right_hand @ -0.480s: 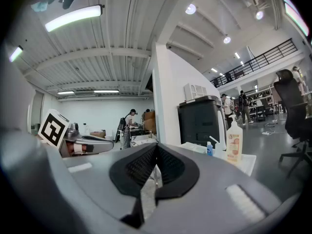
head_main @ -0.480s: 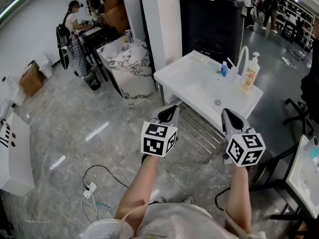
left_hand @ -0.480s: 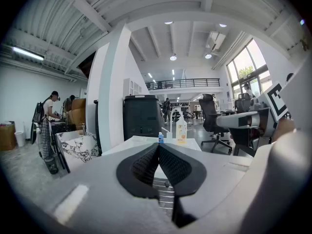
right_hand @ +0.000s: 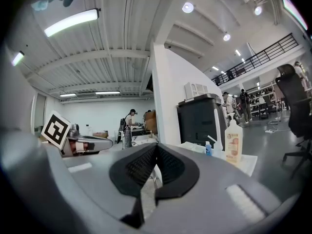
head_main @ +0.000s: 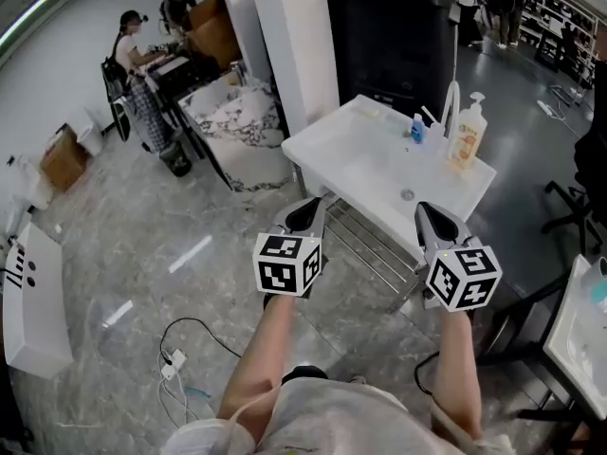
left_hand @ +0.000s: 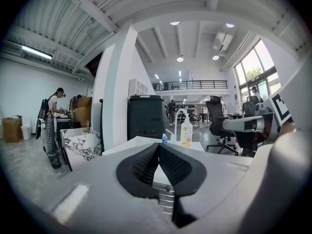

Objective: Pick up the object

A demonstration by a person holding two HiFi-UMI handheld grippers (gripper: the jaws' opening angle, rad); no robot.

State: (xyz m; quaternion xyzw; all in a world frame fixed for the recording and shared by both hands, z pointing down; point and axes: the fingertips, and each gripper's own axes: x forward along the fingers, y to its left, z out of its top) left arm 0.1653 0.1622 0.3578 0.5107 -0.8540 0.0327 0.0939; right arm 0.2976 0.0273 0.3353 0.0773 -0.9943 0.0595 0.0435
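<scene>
A white sink unit (head_main: pixel 327 147) stands ahead of me. On its far rim are a pump bottle (head_main: pixel 466 136), a small blue bottle (head_main: pixel 417 128) and a curved tap (head_main: pixel 450 98). My left gripper (head_main: pixel 305 211) is shut and empty, hovering short of the sink's near edge. My right gripper (head_main: pixel 432 218) is also shut with nothing in it, beside the left one. In the left gripper view the closed gripper (left_hand: pixel 159 147) points toward the pump bottle (left_hand: pixel 185 133). From the right gripper view, the closed gripper (right_hand: pixel 156 147) faces the same pump bottle (right_hand: pixel 233 145).
A metal rack (head_main: pixel 375 245) sits under the sink. A black cabinet (head_main: pixel 394 41) and a white pillar (head_main: pixel 294 36) stand behind it. Cables (head_main: pixel 180 354) lie on the marble floor at the left. People work at a desk (head_main: pixel 142 64) far left. Another white basin (head_main: pixel 583 335) is at right.
In the head view both grippers and the sink sit a little further left and the sink looks slightly nearer. Both grippers stay shut and empty.
</scene>
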